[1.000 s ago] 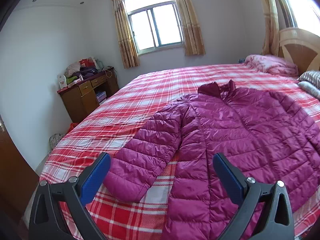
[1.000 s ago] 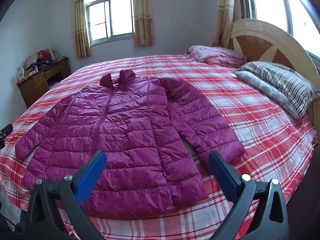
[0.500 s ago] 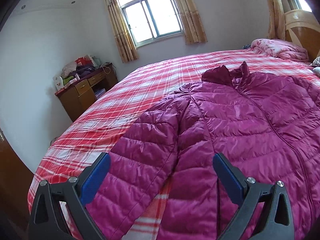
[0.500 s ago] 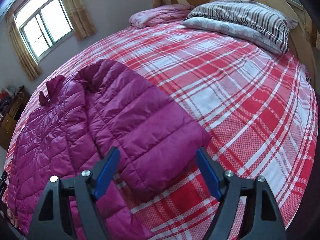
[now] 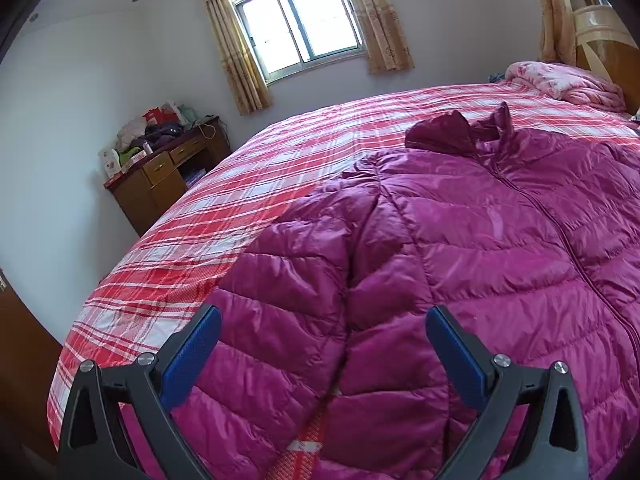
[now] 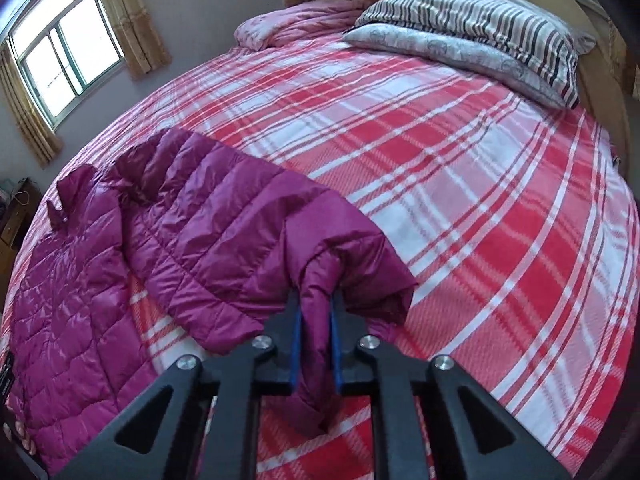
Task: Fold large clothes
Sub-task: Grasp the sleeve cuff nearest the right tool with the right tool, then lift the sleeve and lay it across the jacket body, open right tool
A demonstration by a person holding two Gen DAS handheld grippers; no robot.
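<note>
A magenta quilted puffer jacket (image 5: 460,240) lies front up on the red plaid bed (image 5: 224,240), collar toward the far side. My left gripper (image 5: 322,332) is open, its blue pads just above the jacket's left sleeve, near where it meets the body. In the right wrist view the jacket (image 6: 192,224) lies to the left. My right gripper (image 6: 315,312) is shut on the cuff end of the right sleeve (image 6: 320,276), which bunches up between the pads and is lifted a little off the bed (image 6: 480,220).
A wooden desk (image 5: 160,180) with clutter stands at the left wall below the window (image 5: 296,24). A pink quilt (image 6: 296,20) and striped pillows (image 6: 480,36) lie at the headboard end. The bed's near edge is close under both grippers.
My right gripper has closed on the right sleeve's cuff end and raised it. My left gripper has moved in lower over the left sleeve and stays open.
</note>
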